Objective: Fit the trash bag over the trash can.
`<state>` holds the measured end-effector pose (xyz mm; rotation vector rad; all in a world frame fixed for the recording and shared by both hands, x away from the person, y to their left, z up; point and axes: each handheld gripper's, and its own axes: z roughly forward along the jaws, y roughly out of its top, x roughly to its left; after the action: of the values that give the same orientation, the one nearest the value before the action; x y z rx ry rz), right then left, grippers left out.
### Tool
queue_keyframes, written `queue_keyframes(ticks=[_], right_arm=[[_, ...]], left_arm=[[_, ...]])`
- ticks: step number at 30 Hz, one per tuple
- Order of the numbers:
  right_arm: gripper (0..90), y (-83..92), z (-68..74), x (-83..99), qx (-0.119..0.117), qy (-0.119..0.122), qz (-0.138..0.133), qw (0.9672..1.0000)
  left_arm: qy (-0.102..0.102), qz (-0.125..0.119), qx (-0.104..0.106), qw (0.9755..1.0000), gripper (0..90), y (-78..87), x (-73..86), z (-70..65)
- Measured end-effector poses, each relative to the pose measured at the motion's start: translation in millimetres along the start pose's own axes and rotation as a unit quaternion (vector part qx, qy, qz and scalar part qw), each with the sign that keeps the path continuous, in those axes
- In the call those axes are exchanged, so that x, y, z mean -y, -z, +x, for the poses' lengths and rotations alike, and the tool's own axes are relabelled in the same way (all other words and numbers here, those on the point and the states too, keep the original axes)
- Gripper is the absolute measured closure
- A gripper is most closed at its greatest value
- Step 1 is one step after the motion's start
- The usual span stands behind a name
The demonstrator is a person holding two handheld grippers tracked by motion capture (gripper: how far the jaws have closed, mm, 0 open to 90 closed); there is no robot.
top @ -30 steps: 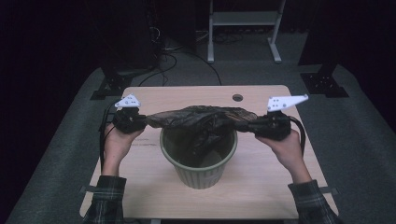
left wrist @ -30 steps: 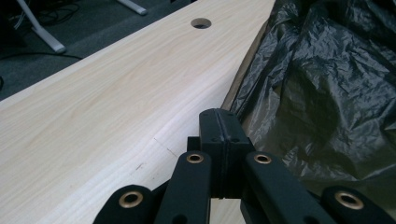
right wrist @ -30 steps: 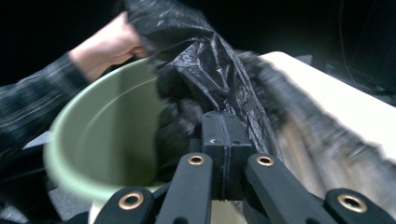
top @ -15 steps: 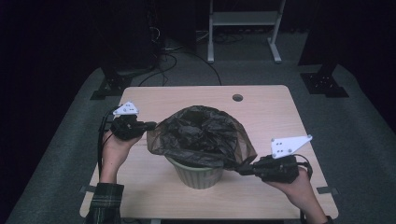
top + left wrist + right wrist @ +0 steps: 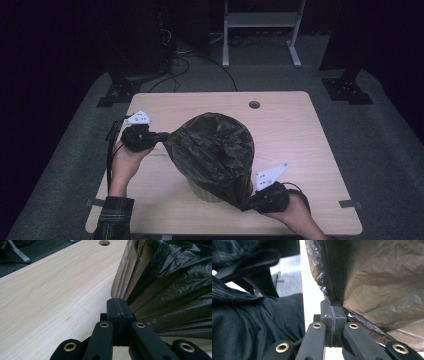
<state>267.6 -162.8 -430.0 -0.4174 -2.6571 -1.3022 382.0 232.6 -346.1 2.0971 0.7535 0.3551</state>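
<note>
bin bag (image 5: 212,152) now stretches over the bin (image 5: 205,192); my right hand-held gripper (image 5: 245,204) has dropped low, my left hand-held gripper (image 5: 162,136) stayed. both are clamped on its rim, which looks nearly fitted.

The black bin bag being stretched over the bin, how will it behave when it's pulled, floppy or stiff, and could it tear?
The bin bag looks thin and floppy: it creases and drapes between the left gripper and the right gripper. It probably weighs very little, billowing over the bin. Pulled taut at the pinched edges, it may well stretch or tear, and its glossy film seems slippery.
</note>
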Motion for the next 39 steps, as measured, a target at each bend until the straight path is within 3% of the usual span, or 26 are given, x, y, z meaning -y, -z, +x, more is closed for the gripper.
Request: queue_keyframes(ticks=[5,9,15,18,19,21,26,29,32,34,39], right_arm=[[90.0,-23.5,0.2,10.1,0.014,-0.004,0.048,0.9988],[90.0,-25.7,-2.9,14.4,0.014,-0.011,0.048,0.9987],[90.0,-24.6,-5.2,18.5,0.038,-0.015,0.066,0.9969],[89.7,-21.3,-6.3,20.7,0.044,-0.015,0.06,0.9971],[81.9,-18.8,-6.0,20.7,0.051,-0.013,0.05,0.9974],[74.5,-12.7,-5.5,19.3,0.057,-0.01,0.037,0.9976],[70.6,21.8,0.6,10.6,0.063,-0.003,-0.032,0.9975],[67.2,45.8,4.6,3.2,0.072,-0.002,-0.064,0.9953],[61.5,65.0,6.2,-5.3,0.091,0.001,-0.089,0.9918],[58.4,76.1,5.3,-12.7,0.113,0.002,-0.111,0.9873],[54.6,99.7,-1.1,-38.6,0.135,0.002,-0.161,0.9776]], left_arm=[[0.003,0.004,-0.004,1.0,90.0,-1.8,2.6,1.3],[0.004,0.008,-0.006,0.9999,90.0,-2.8,3.2,1.7],[0.009,0.012,-0.009,0.9999,90.0,-7.7,6.1,4.4],[0.007,0.019,-0.012,0.9997,90.0,-11.0,6.7,5.2],[0.009,0.018,-0.011,0.9997,90.0,-11.5,7.0,5.4],[0.01,0.017,-0.011,0.9997,90.0,-11.3,7.1,5.9],[0.013,0.02,-0.017,0.9996,90.0,-10.9,7.5,8.5],[0.02,0.021,-0.019,0.9994,90.0,-14.2,9.0,12.2],[0.026,0.021,-0.016,0.9993,90.0,-19.2,10.9,15.0],[0.03,0.02,-0.013,0.9993,90.0,-22.9,11.7,15.1],[0.028,0.026,-0.01,0.9992,90.0,-29.1,10.8,13.7]])
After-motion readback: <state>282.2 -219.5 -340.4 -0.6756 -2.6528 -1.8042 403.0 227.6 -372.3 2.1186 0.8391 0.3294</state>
